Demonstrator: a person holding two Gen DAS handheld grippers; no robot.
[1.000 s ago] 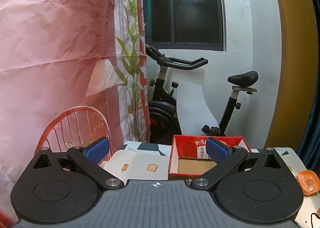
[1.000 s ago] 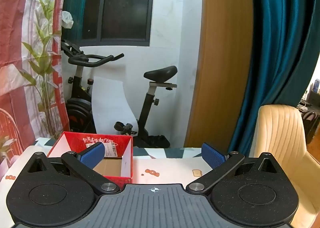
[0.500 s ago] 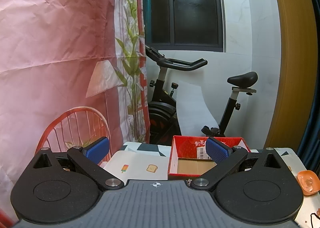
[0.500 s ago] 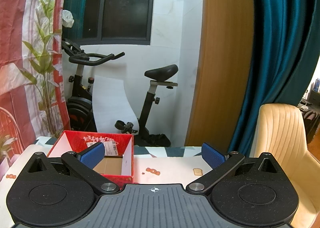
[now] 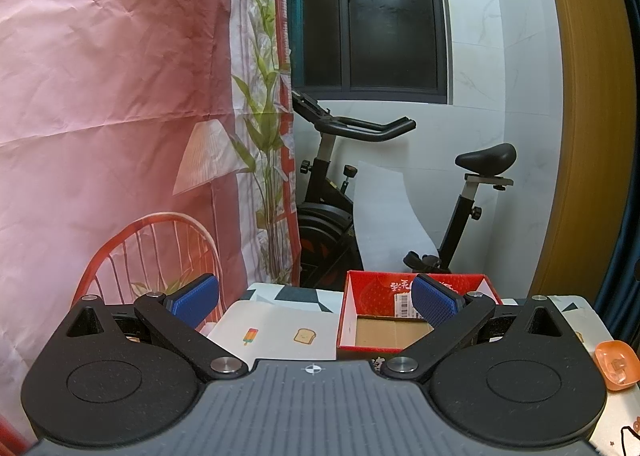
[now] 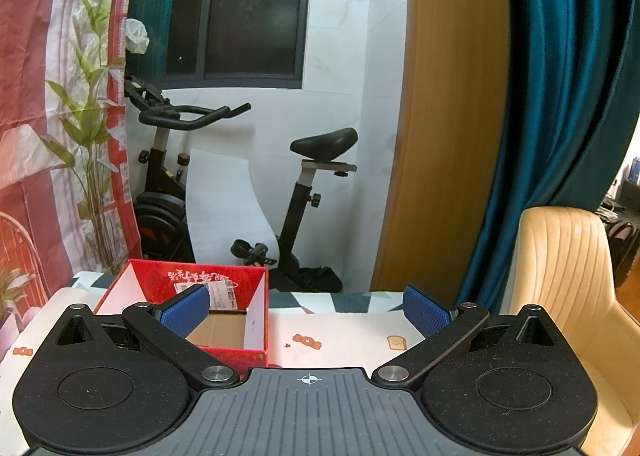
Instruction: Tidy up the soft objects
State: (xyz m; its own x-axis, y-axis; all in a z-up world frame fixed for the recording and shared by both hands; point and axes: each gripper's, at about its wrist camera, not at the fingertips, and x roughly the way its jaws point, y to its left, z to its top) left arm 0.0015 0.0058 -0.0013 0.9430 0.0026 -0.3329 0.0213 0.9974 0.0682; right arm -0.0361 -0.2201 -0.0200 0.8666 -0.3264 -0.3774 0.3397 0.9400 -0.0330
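While both claws hang above the table (image 5: 280,320) w/ nothing between the pads, the left gripper (image 5: 316,298) is spread wide, its 2 blue pads (image 5: 196,298) well apart. Right gripper (image 6: 308,308) same: released, 2 blue pads (image 6: 424,310) far apart, gripping nothing.

1 red box (image 5: 360,312) sits on the table, open top, cardboard floor showing, white label on the inner back wall; seen in the right wrist view too (image 6: 256,320), ahead-left of that gripper. No contents visible inside, though the pads cover part of it. Soft objects: can't tell where they are; none clearly visible in either view.

1 orange dish (image 5: 616,364) near the table's right edge in the left wrist view, sth small in it, too blurry to ID. Tablecloth has small prints: 1 popsicle (image 5: 251,336), 1 toast (image 5: 305,335).

Behind the table: 1 exercise bike (image 6: 304,192), 1 dark window (image 6: 252,8), 1 teal curtain (image 6: 560,96), 1 cream chair (image 6: 560,256) at right.
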